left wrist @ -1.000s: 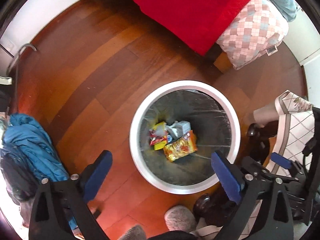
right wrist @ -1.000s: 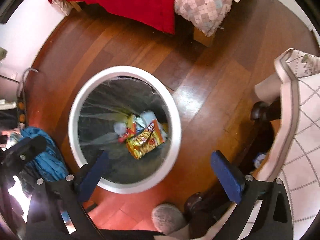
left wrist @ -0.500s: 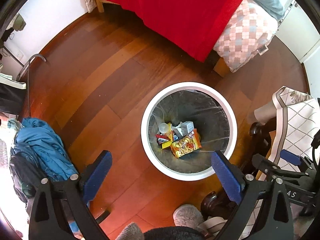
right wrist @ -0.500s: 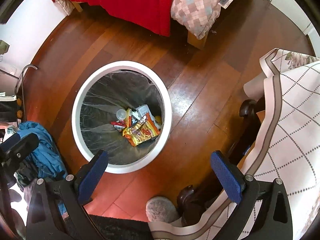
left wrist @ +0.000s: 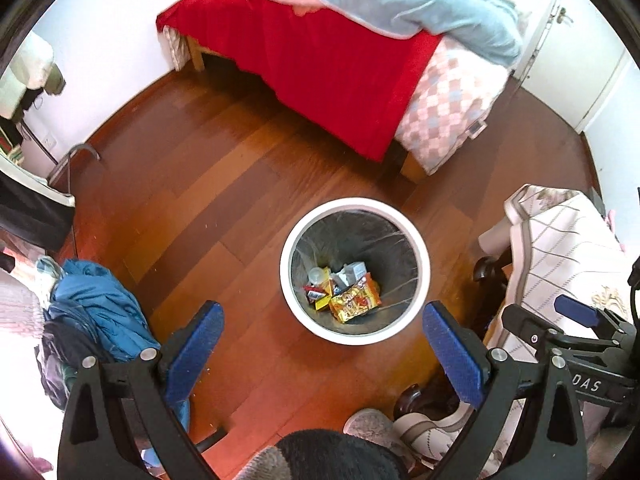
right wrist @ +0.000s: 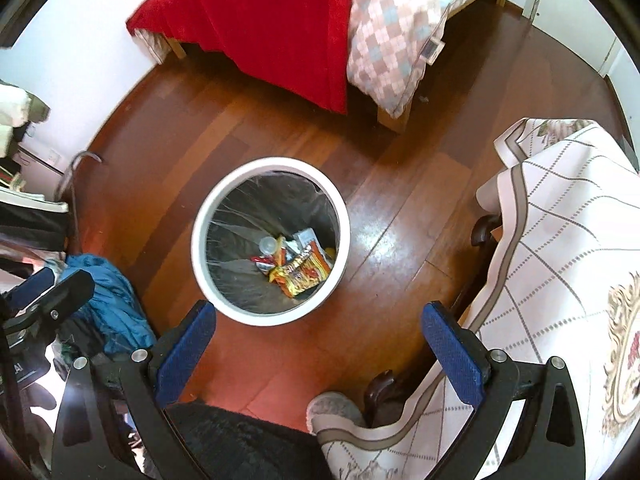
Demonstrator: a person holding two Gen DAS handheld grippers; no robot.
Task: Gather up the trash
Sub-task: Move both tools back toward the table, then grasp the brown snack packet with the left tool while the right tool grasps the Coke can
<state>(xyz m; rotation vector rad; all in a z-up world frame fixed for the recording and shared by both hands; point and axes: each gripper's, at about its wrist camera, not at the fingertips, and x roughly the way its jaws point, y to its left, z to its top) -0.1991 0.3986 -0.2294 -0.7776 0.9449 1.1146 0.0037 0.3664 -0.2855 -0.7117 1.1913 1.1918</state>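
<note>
A round white trash bin [left wrist: 422, 256] with a dark liner stands on the wooden floor; it also shows in the right wrist view [right wrist: 198, 240]. Inside lie a yellow-orange snack bag [left wrist: 355, 302], a grey carton [left wrist: 354, 270], a clear cup lid [left wrist: 316, 274] and small wrappers; the snack bag also shows in the right wrist view [right wrist: 302, 274]. My left gripper [left wrist: 322, 344] is open and empty, high above the floor near the bin. My right gripper [right wrist: 318, 340] is open and empty, also high above the bin. The right gripper shows in the left wrist view [left wrist: 560, 332].
A bed with a red blanket [left wrist: 320, 60] and checked quilt [left wrist: 444, 108] stands behind. A table with a patterned cloth [right wrist: 560, 260] is at the right. A blue jacket [left wrist: 96, 312] lies on the floor at left. A grey slipper [right wrist: 332, 410] is near the bottom.
Both grippers have risen away from the bin, which now looks smaller and farther. Both stay open and empty. More of the bed and table is in view.
</note>
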